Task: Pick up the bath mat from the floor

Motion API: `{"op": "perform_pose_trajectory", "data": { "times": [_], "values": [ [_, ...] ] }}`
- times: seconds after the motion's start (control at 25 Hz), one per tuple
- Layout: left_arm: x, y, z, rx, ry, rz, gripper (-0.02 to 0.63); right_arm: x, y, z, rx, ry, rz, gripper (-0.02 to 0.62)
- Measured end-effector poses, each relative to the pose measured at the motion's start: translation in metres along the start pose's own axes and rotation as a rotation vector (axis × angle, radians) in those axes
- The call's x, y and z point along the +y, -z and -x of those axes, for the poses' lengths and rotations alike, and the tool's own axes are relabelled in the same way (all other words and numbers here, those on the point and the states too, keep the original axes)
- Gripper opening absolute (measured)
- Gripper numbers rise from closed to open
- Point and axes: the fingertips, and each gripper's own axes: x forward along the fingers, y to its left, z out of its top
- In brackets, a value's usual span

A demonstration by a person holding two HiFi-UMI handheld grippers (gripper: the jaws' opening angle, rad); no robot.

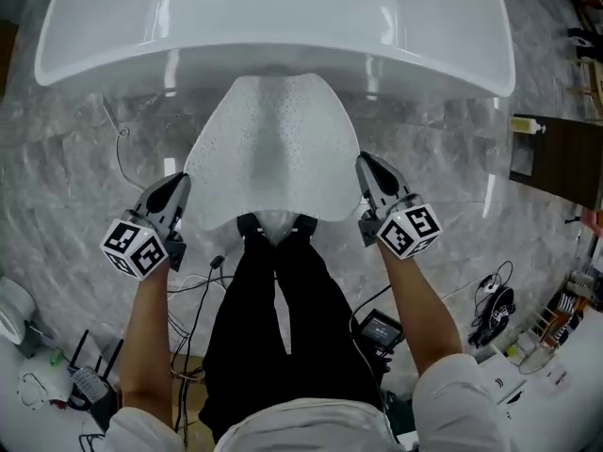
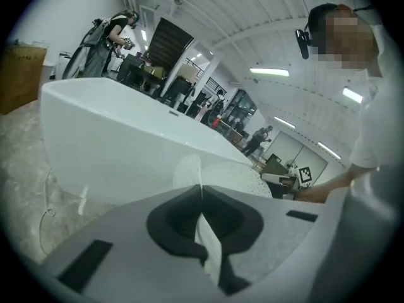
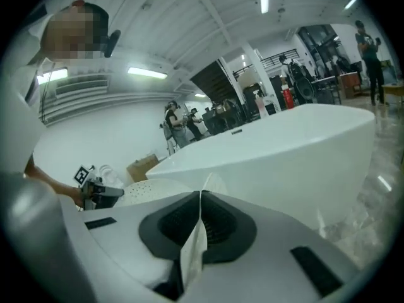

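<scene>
Your left gripper and right gripper each clench a near corner of the white, dotted, floppy bath mat, lifted at frame centre below the glossy white bathtub. Such thin pinches could slip.

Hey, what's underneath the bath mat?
The bath mat hangs held by the left gripper and right gripper. Below its near edge the person's shoes peek out on the marble floor. The floor beneath and the bathtub base are covered.

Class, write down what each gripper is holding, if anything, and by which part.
Both hold the bath mat: the left gripper grips its left edge, the right gripper its right edge, near the corners closest to the person.
</scene>
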Motion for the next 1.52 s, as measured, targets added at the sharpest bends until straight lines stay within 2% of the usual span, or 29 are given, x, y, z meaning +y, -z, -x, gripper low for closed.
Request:
{"op": "perform_pose_trajectory", "data": {
  "times": [0.16, 0.4, 0.52, 0.76, 1.0, 1.28, 1.52],
  "values": [
    [-0.06, -0.073, 0.052, -0.086, 0.054, -0.001, 0.011, 0.056, -0.073, 0.051, -0.061, -0.025, -0.004, 0.035],
    [-0.156, -0.16, 0.127, -0.2, 0.102, -0.033, 0.011, 0.123, -0.156, 0.13, -0.134, -0.055, 0.005, 0.035],
    [-0.198, -0.196, 0.166, -0.252, 0.128, -0.083, 0.011, 0.159, -0.195, 0.163, -0.195, -0.07, 0.035, 0.035],
    [-0.267, -0.263, 0.217, -0.35, 0.15, -0.273, 0.011, 0.204, -0.276, 0.213, -0.346, -0.098, 0.094, 0.035],
    [-0.34, -0.293, 0.258, -0.456, 0.102, -0.447, 0.011, 0.235, -0.332, 0.273, -0.47, -0.147, 0.178, 0.035],
    [-0.414, -0.287, 0.288, -0.522, 0.08, -0.481, 0.011, 0.249, -0.351, 0.341, -0.515, -0.202, 0.221, 0.035],
    [-0.432, -0.28, 0.301, -0.532, 0.068, -0.475, 0.011, 0.256, -0.347, 0.364, -0.533, -0.212, 0.229, 0.035]
  ]
}}
